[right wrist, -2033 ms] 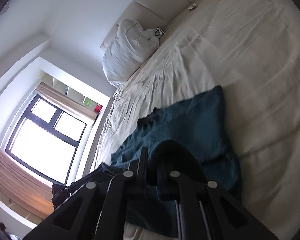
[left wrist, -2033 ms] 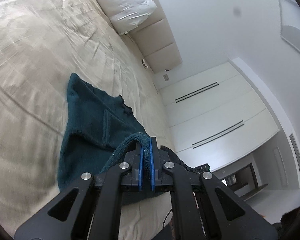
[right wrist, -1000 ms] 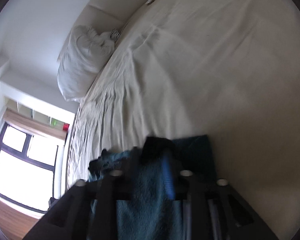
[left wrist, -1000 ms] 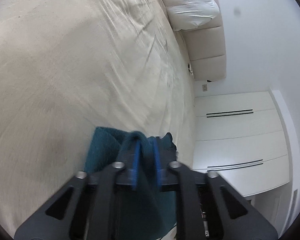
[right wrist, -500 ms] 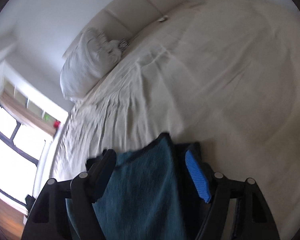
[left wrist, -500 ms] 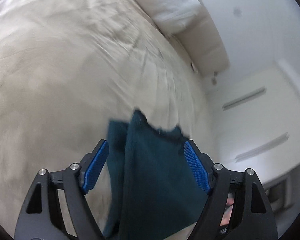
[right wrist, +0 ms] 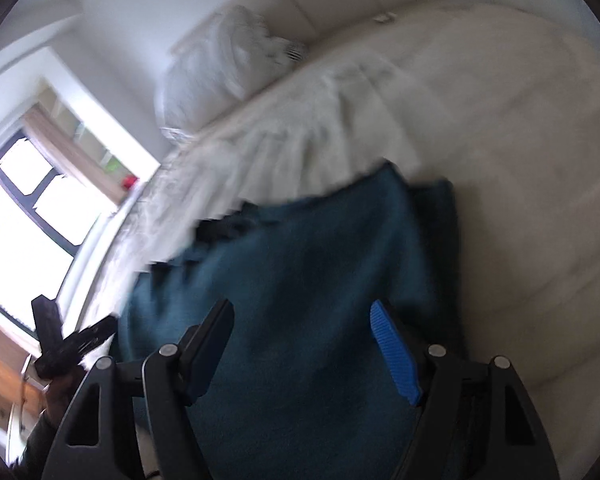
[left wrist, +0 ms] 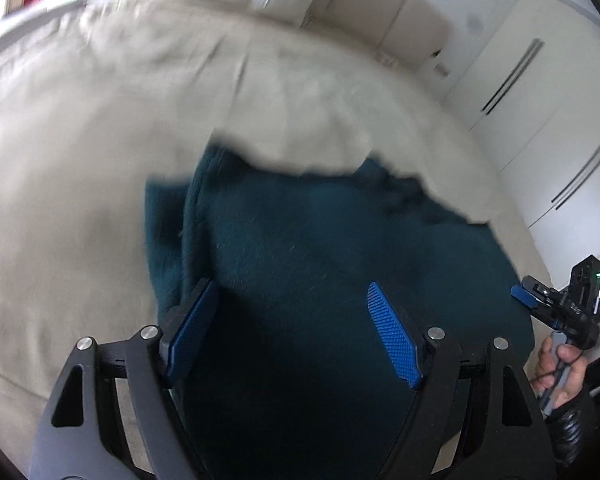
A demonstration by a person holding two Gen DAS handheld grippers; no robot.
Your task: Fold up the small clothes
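While both grippers close, wide, nothing between | right wrist alone: window (right wrist: pixel 28 216) | blurred, apparently folded sweater (left wrist: pixel 320 264)

cream bed sheet (left wrist: pixel 80 184), white pillow (right wrist: pixel 220 68) by headboard (left wrist: pixel 384 16), bright window (right wrist: pixel 24 216)

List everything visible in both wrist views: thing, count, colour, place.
knit garment: 1, dark teal, lying folded on the bed below both grippers
bed sheet: 1, cream, covers the bed, wrinkled
pillow: 1, white, at the head of the bed
headboard: 1, beige, padded panels behind the pillow
wardrobe doors: white with dark slot handles, wall past the bed
window: 1, dark frame, bright, beside the bed
red object: 1, on the shelf by the window, too blurred to identify
left gripper: 1, black with blue pads, fingers apart and closing, nothing pinched
right gripper: 1, same colours, fingers apart and closing, nothing pinched
hand: 1, on the right gripper's handle
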